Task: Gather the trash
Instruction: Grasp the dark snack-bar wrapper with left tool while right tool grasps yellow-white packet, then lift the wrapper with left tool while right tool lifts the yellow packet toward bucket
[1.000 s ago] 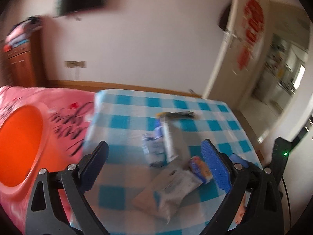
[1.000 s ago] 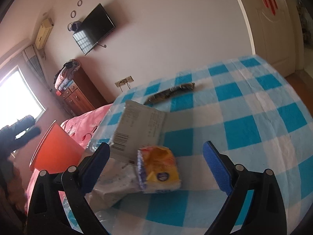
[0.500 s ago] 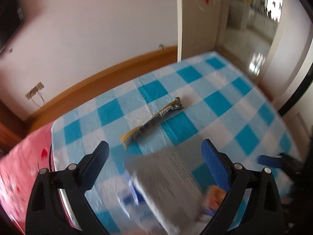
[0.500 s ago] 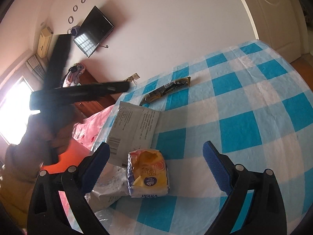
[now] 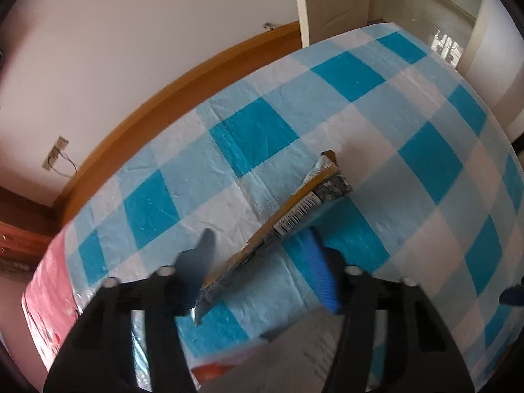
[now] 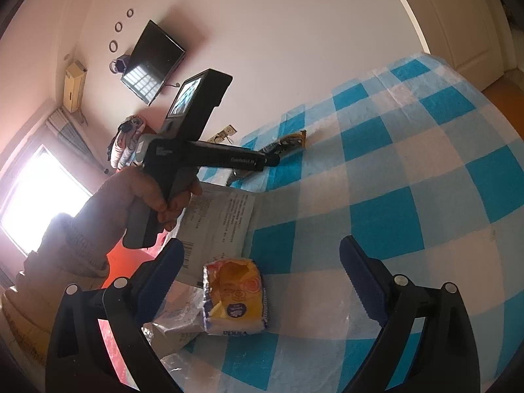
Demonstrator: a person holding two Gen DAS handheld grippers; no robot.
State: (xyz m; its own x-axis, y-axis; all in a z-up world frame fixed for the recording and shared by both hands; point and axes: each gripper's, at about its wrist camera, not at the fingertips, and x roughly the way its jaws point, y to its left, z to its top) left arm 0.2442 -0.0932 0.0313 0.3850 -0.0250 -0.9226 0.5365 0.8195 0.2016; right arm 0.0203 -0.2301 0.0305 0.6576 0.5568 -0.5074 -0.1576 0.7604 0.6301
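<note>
Left wrist: my left gripper [image 5: 258,262] is closing around the wrapper [image 5: 294,209], not yet pressing; grey packet [image 5: 294,360] just beside it, nearer me.

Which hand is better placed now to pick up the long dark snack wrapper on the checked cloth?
Left. The left gripper is closing with the long wrapper between its fingers. The right gripper stands open by the yellow tissue pack.

From the left wrist we look steeply down, close on the checked cloth [image 5: 255,131]. From the right wrist we look lower and farther back across it. Both views share the long wrapper [image 5: 294,209], at upper centre in the right view.
</note>
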